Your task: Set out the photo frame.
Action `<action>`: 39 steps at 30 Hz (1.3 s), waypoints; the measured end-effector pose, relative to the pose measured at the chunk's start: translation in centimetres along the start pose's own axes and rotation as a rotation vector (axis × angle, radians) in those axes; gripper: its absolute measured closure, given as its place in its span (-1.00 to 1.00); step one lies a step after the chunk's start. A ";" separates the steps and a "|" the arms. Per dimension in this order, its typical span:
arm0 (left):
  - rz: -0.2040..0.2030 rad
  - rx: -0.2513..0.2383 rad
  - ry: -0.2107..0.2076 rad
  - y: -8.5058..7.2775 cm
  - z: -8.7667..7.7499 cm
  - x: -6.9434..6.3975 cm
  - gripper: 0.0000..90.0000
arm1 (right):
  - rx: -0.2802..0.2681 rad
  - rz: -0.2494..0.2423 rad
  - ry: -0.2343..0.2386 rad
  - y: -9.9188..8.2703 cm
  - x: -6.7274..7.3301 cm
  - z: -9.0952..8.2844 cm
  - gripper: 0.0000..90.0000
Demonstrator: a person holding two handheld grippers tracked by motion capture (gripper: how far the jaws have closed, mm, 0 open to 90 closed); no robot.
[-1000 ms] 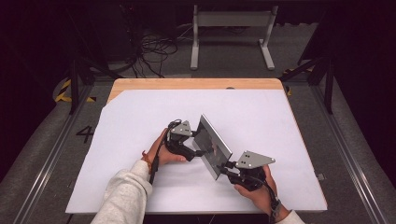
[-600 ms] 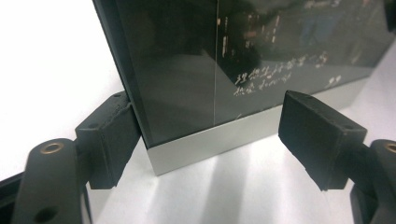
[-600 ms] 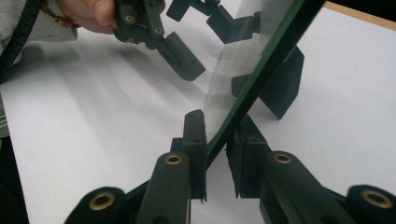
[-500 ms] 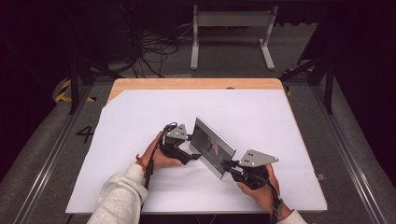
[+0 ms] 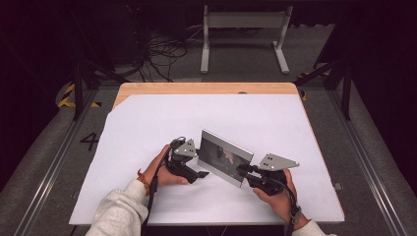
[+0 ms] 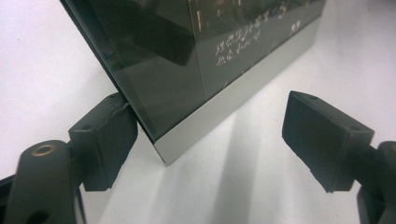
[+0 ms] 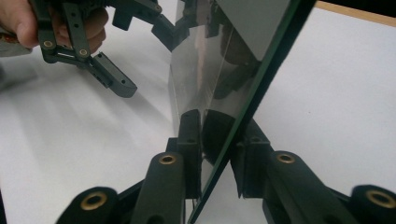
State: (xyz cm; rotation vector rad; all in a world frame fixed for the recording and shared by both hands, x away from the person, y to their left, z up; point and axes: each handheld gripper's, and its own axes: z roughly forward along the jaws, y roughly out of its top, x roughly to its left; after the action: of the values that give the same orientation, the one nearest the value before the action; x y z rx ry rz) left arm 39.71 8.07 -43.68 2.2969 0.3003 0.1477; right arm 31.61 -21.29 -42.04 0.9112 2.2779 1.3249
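A white sheet [image 5: 147, 128] covers the wooden table [image 5: 206, 88]. Below its centre the glossy panel [image 5: 223, 157] stands on edge; a second ago it ran from 12 to 6 o'clock, now nearer 10 to 4. The right gripper [image 7: 217, 154] clamps its 4 o'clock end, pads pressing both faces. The left gripper [image 6: 205, 135] is released, one pad [image 6: 105, 140] touching the panel's back. Pale handwriting shows in the left gripper view.
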 end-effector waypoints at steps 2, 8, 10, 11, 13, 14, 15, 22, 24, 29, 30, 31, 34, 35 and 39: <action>-0.010 -0.040 0.023 0.2 0.0 0.0 -0.56 | 0.001 -0.005 -0.003 -0.1 0.0 -0.1 0.63; -0.029 -0.104 0.045 0.6 0.4 0.1 -0.58 | 0.000 -0.008 -0.006 -0.2 -0.1 -0.9 0.68; -0.050 -0.124 0.052 0.6 0.5 0.5 -0.58 | 0.001 -0.012 -0.005 -0.2 0.0 -1.0 0.74; -0.050 -0.124 0.052 0.6 0.5 0.5 -0.58 | 0.001 -0.012 -0.005 -0.2 0.0 -1.0 0.74; -0.065 -0.140 0.036 0.5 0.6 0.8 -0.56 | 0.007 -0.018 -0.008 -0.1 0.1 -1.1 0.76; -0.069 -0.140 0.031 0.5 0.7 0.7 -0.52 | 0.008 -0.016 -0.006 -0.1 0.1 -1.1 0.76; -0.068 -0.135 0.011 0.5 0.8 0.7 -0.47 | 0.008 -0.013 -0.003 -0.1 0.1 -1.1 0.76; -0.066 -0.108 0.024 0.2 0.1 0.4 -0.17 | 0.000 -0.009 0.003 -0.2 -0.2 -0.8 0.75; -0.071 -0.102 0.034 0.1 0.0 0.0 -0.17 | 0.000 -0.008 0.003 -0.1 -0.3 -0.7 0.74; -0.075 -0.086 0.067 -0.4 -0.7 -1.0 -0.01 | 0.002 -0.005 0.002 -0.1 -0.7 -0.7 0.71; -0.075 -0.088 0.077 -0.5 -0.8 -1.2 -0.01 | 0.003 -0.013 -0.002 -0.1 -0.7 -0.6 0.70; -0.083 -0.092 0.083 -0.6 -0.9 -1.4 0.03 | 0.004 -0.016 -0.003 -0.1 -0.6 -0.6 0.69; -0.089 -0.094 0.098 -1.0 -1.3 -2.1 0.11 | 0.017 -0.038 -0.019 0.0 -0.4 -0.6 0.67; -0.102 -0.101 0.097 -1.2 -1.3 -2.4 0.12 | 0.026 -0.044 -0.023 0.0 -0.4 -0.7 0.67; -0.098 -0.101 0.110 -1.6 -1.7 -3.4 0.15 | 0.064 -0.053 -0.029 -0.3 -0.5 -1.1 0.68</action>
State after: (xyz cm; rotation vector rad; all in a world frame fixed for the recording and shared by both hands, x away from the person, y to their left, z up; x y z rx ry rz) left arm 35.85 9.46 -43.74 2.1731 0.4514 0.2342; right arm 31.22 -22.44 -41.78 0.8783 2.3177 1.2149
